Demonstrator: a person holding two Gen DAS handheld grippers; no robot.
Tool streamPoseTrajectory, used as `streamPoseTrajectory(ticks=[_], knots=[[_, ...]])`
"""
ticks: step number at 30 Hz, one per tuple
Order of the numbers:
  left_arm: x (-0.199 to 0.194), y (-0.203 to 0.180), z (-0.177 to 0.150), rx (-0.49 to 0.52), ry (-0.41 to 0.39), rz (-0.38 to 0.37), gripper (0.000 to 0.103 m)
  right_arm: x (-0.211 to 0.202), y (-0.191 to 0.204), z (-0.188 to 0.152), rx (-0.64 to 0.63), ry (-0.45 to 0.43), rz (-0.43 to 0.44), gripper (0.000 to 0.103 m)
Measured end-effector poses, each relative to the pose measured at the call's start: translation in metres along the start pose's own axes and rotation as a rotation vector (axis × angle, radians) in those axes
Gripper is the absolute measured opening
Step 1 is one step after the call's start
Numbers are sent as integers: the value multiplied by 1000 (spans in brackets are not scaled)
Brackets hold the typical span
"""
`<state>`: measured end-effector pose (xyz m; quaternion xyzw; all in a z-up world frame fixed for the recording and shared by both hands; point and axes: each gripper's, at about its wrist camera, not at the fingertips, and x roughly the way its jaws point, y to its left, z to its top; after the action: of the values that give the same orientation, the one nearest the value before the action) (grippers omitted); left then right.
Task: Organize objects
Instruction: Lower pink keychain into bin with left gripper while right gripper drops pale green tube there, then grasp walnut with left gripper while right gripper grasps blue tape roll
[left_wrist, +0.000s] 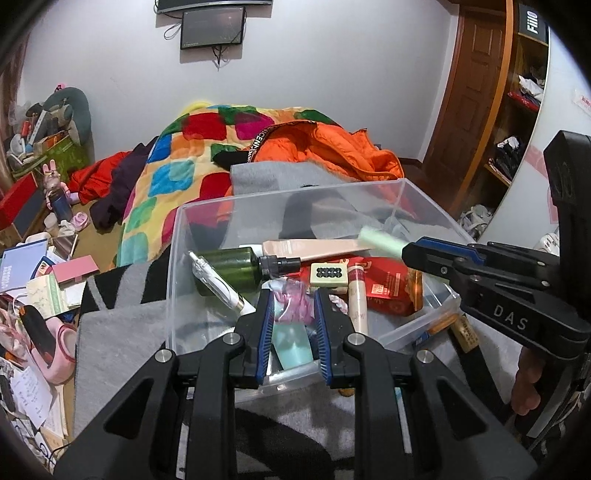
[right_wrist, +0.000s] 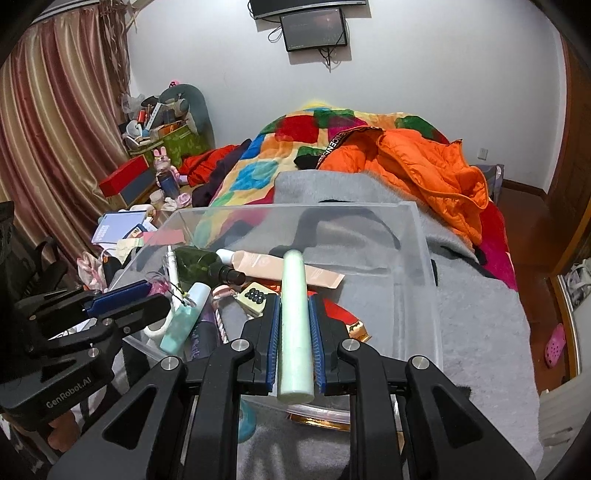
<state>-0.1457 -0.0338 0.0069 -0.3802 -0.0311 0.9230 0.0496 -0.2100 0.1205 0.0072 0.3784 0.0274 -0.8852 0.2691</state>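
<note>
Right wrist only: pale green tube (right_wrist: 294, 325) lengthwise in right claw (right_wrist: 294, 314).

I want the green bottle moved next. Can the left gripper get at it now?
Probably yes: the left gripper is open above the clear bin, and the green bottle lies uncovered just ahead-left, beside a white pen.
</note>
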Motion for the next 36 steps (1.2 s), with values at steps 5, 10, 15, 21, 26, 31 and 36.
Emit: streamPoseTrajectory(ticks=[5, 10, 15, 21, 26, 31, 36], knots=[[-4, -4, -2, 11, -3, 5, 21, -5, 3, -1, -9, -8, -18, 14], [-19, -6, -4, 16, -23, 3, 22, -21, 4, -3, -16, -25, -21, 18], [-34, -7, -8, 15, -43, -1, 29, -39, 9, -10, -36, -50, -6, 36], [-51, -7, -17, 12, -66, 4, 46, -59, 23, -29, -82, -59, 11, 44], [-61, -4, -30, -12, -70, -9, 51, -63, 30, -46, -91, -30, 40, 45], [-61, -2, -46, -6, -50, 15, 55, -47, 35, -62, -89, 29, 55, 50], [-55, 5, -58, -21, -23, 25, 55, -19, 38, -72, -89, 110, 72, 50]])
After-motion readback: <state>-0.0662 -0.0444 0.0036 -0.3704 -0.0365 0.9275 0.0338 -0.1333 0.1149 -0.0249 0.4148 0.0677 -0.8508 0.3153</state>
